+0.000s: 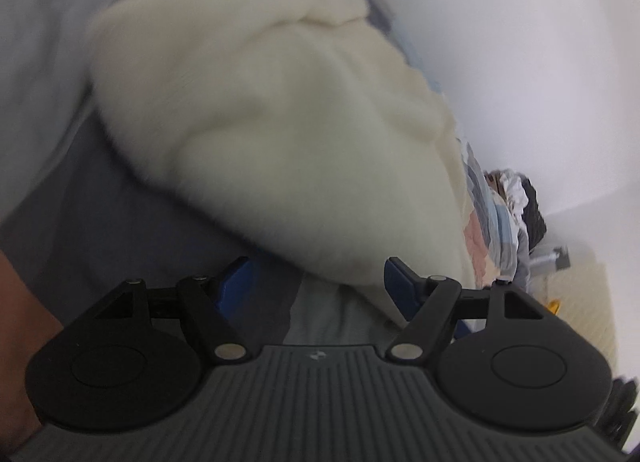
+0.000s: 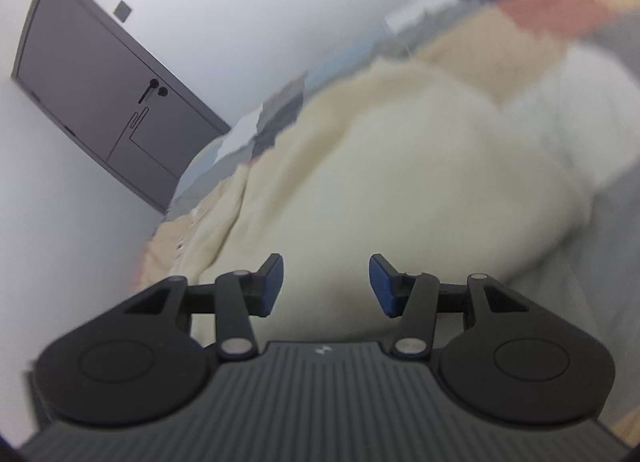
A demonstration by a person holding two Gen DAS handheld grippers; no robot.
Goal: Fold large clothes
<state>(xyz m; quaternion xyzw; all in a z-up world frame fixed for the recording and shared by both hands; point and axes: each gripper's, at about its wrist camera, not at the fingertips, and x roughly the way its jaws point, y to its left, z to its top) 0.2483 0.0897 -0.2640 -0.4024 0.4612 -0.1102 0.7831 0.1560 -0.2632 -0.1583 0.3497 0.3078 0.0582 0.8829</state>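
1. My left gripper (image 1: 316, 286) has blue pads on black arms; my right gripper (image 2: 326, 286) matches it.
2. The fluffy garment (image 1: 280, 134) is cream-white.
3. The bedcover (image 2: 532, 10) is patchwork: beige, salmon, grey, pale blue.
4. The door (image 2: 100, 102) is grey, set in a white wall (image 2: 240, 2).

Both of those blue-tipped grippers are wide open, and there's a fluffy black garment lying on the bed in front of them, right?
Not quite: the fluffy garment is cream-white, not black, as the left wrist view shows. The rest holds: the left gripper and the right gripper both have their blue-padded jaws apart, and the garment lies on the patchwork-covered bed.
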